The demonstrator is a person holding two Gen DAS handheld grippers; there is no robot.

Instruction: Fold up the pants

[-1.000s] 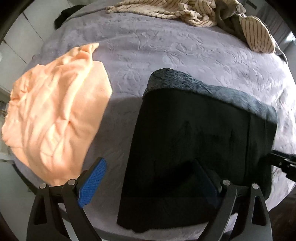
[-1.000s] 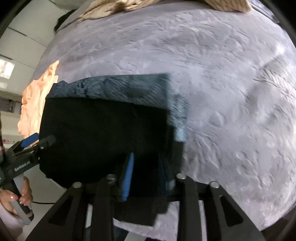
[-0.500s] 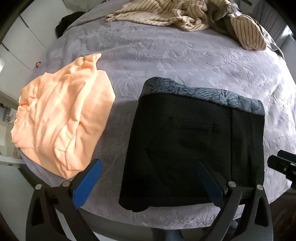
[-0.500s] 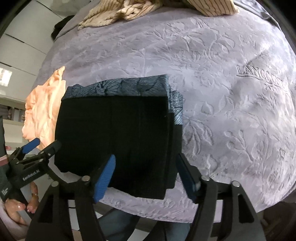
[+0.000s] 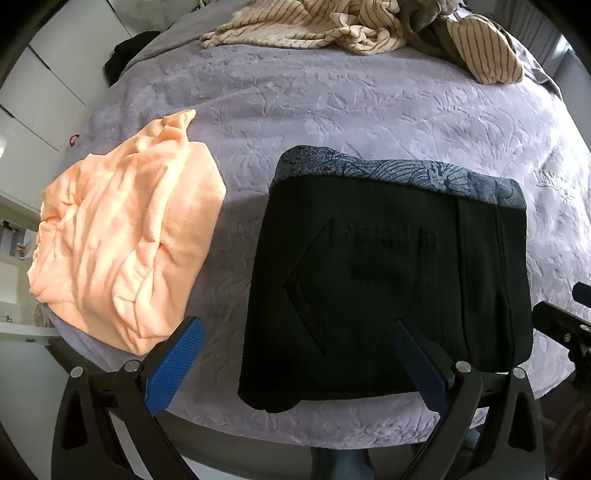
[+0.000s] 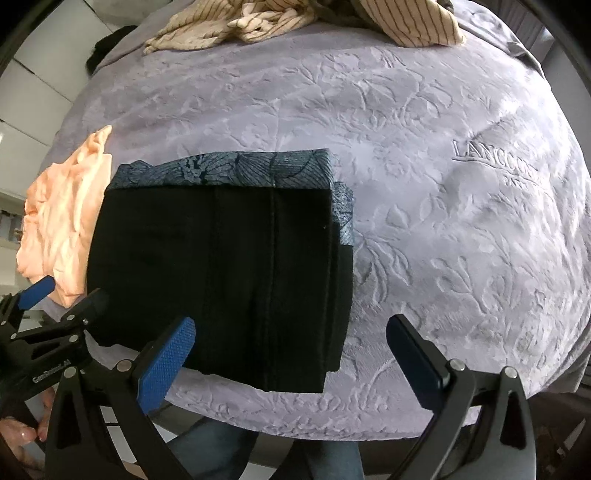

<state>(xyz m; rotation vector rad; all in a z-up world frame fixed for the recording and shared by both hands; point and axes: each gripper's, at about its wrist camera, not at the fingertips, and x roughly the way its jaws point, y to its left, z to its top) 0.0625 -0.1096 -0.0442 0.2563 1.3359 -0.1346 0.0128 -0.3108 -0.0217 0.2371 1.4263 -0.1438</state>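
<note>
Pants (image 5: 391,288): folded, flat on bed (image 6: 424,221). Left tool (image 5: 299,354), right tool (image 6: 291,350): jaws spread, empty. Advice: lift clear, avoid snagging edges.

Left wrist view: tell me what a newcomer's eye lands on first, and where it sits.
The folded black pants dominate, lying flat near the front edge of the lavender embossed bedspread, on a blue-grey patterned garment whose far edge peeks out. Beside them on the left lies a crumpled peach garment, and a striped heap sits at the far side. The left tongs hang open at the near edge, gripping nothing.
</note>
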